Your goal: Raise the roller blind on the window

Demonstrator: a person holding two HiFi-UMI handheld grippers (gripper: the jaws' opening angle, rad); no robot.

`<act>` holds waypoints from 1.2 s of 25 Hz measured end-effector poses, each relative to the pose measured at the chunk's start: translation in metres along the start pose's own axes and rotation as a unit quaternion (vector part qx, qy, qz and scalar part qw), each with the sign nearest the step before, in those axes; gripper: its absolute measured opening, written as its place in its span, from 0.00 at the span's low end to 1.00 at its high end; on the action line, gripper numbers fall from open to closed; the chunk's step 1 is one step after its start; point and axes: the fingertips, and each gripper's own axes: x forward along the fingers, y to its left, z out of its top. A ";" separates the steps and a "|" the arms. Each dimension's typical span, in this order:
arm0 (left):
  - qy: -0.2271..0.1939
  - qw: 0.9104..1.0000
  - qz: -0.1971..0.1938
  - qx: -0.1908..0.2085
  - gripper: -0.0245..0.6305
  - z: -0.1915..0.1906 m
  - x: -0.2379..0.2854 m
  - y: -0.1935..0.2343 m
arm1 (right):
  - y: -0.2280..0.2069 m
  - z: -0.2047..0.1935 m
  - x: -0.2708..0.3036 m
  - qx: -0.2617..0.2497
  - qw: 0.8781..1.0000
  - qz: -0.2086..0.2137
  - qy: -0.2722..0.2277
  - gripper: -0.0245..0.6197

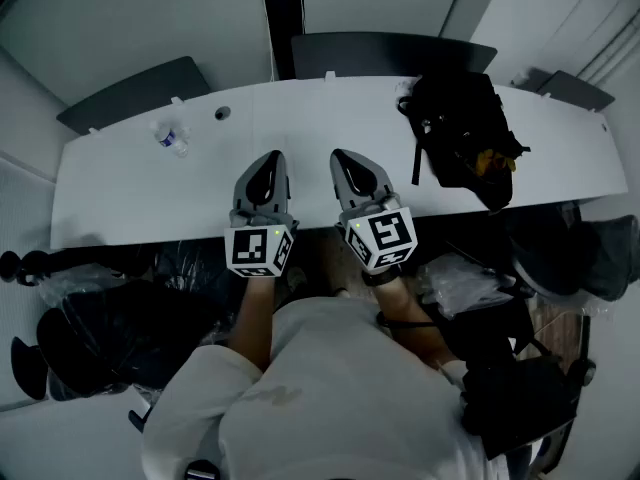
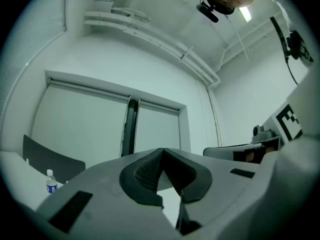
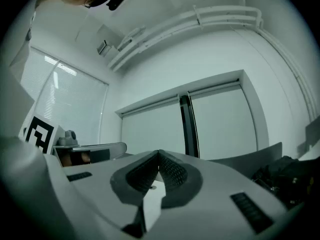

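Two pale roller blinds hang fully down over the window behind the table, the left blind point(image 2: 82, 126) and the right blind point(image 2: 157, 129) split by a dark mullion point(image 2: 130, 126). The right gripper view shows the same blinds point(image 3: 150, 129) and mullion point(image 3: 186, 126). Both grippers rest side by side over the white table point(image 1: 130, 183), tips pointing at the window. My left gripper point(image 1: 266, 166) is shut with nothing between its jaws. My right gripper point(image 1: 350, 164) is shut and empty too. I cannot make out a blind cord or chain in any view.
A black bag point(image 1: 463, 133) lies on the table at the right. A small water bottle point(image 1: 173, 139) stands at the left. Dark chairs point(image 1: 135, 93) line the far side. More dark chairs and bags point(image 1: 90, 328) crowd the near side around the person.
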 end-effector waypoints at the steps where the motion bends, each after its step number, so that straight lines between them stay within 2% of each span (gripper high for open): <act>1: -0.002 1.000 -0.001 0.001 0.04 0.001 -0.001 -0.006 | -0.003 0.001 -0.005 0.001 1.000 -0.001 -0.002 0.04; 11: -0.006 1.000 -0.004 0.013 0.04 0.012 -0.014 -0.057 | -0.024 0.010 -0.050 0.016 1.000 -0.006 -0.024 0.04; 15: -0.004 1.000 0.008 0.013 0.04 0.011 -0.029 -0.069 | -0.021 0.005 -0.067 0.028 0.999 0.006 -0.021 0.04; 21: 0.010 0.999 0.029 0.025 0.04 0.006 -0.035 -0.061 | -0.009 -0.005 -0.061 0.048 0.998 0.035 -0.008 0.04; 30: 0.031 0.999 0.027 0.000 0.04 -0.024 -0.006 -0.031 | -0.014 -0.032 -0.023 0.059 0.997 0.040 0.028 0.04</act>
